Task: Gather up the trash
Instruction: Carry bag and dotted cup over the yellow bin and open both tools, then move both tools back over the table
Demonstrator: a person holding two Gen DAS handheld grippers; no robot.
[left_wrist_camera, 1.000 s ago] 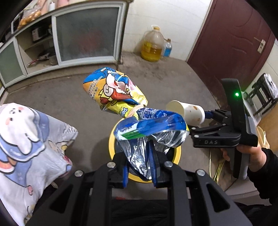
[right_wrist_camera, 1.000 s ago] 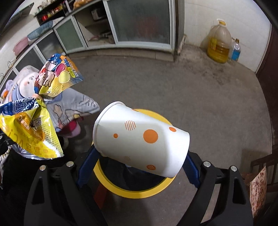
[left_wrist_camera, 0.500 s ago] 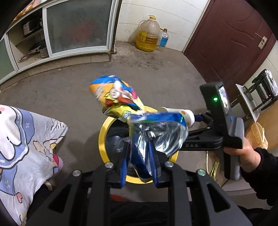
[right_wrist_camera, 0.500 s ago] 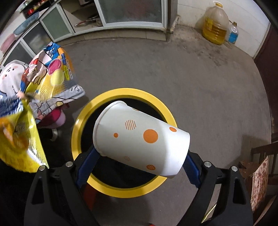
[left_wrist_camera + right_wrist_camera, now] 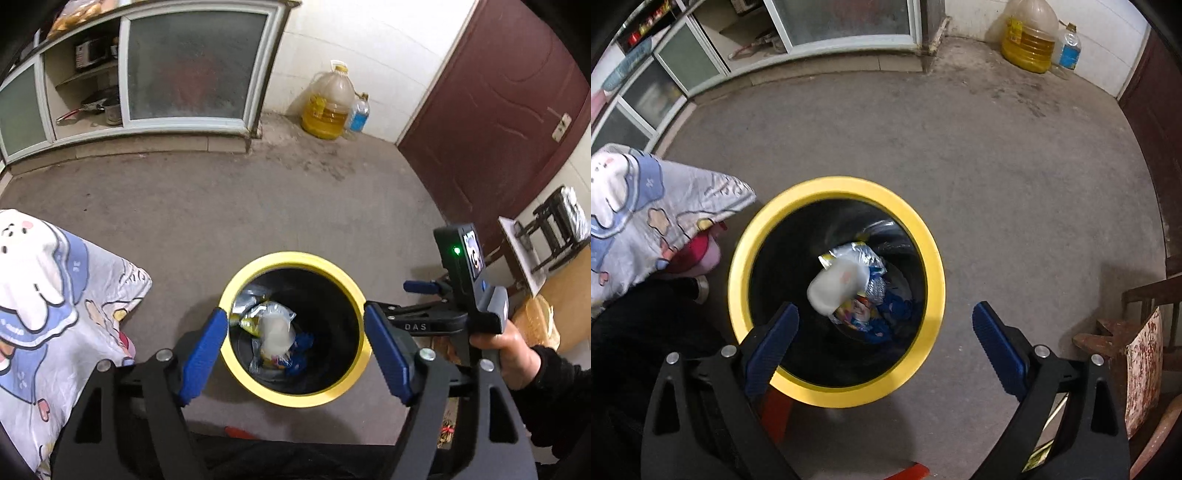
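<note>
I have both grippers poised over the yellow-rimmed bin (image 5: 925, 258) so that anything I let go falls straight into its black mouth and not onto the floor (image 5: 997, 166). My left gripper (image 5: 295, 350) has just been opening, and nothing is between its blue pads now; its jaws stand spread to either side of the bin's rim. My right gripper (image 5: 884, 349) has also just been opening wider and is released, its jaws bare, with nothing between them.

The paper cup (image 5: 836, 284) is inside the bin, blurred, so I judge it is dropping or only just landing. It lies on its side atop the snack wrappers (image 5: 866, 258), its long axis running from lower left to upper right in the right wrist view. Which end is the mouth I cannot tell through the blur. The wrappers sit crumpled beneath and around it, silver insides showing, with a blue and yellow printed piece lowest; they point no clear way.

From the left wrist view my right hand (image 5: 506, 347) grips its handle just beside the bin, angled steeply down. A cartoon-printed cloth (image 5: 55, 295) lies to the bin's left, well clear of the opening. I judge this load is delivered.
</note>
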